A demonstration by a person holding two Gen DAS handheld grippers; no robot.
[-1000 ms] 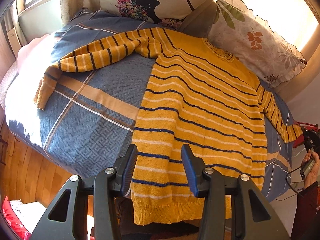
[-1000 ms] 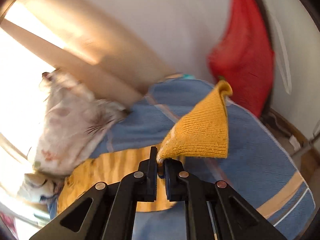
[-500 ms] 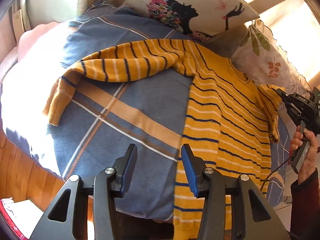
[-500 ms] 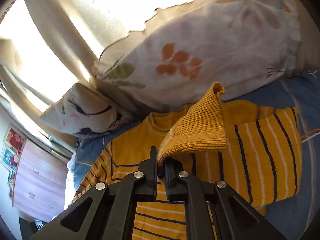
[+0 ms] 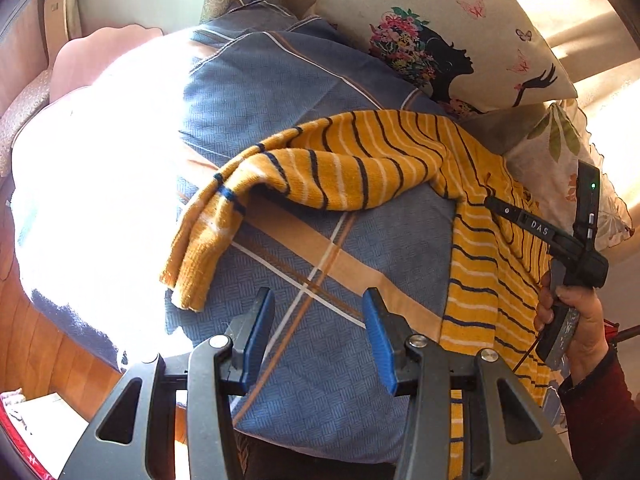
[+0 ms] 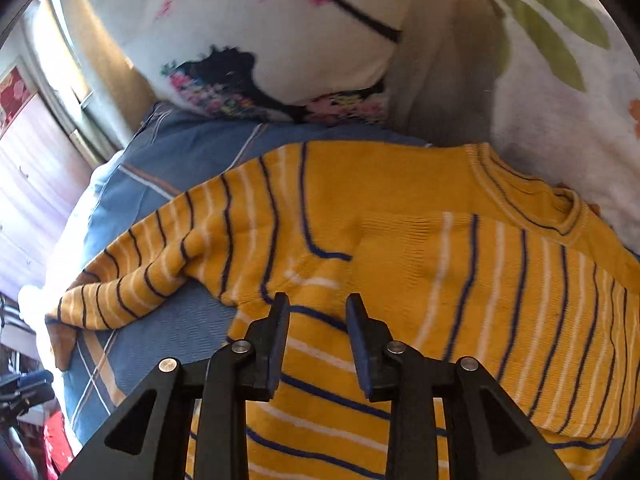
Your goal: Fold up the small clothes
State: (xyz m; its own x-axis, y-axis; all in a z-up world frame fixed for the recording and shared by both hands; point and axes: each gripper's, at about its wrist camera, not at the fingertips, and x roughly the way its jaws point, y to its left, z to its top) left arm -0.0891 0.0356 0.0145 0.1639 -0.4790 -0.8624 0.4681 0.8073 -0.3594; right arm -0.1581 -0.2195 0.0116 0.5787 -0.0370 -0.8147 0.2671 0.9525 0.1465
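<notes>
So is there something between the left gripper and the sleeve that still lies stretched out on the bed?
Nothing visible stands in the way. The left gripper is open over bare blue bedcover, and only that cover lies between it and the cuff of the outstretched sleeve. The right gripper is open above the sweater's body, away from that path.

The only readable text was the white lettering "DAS", printed on the black arm of the right gripper [image 5: 538, 229] as seen from the left wrist view. Nothing legible showed in the right wrist view.
</notes>
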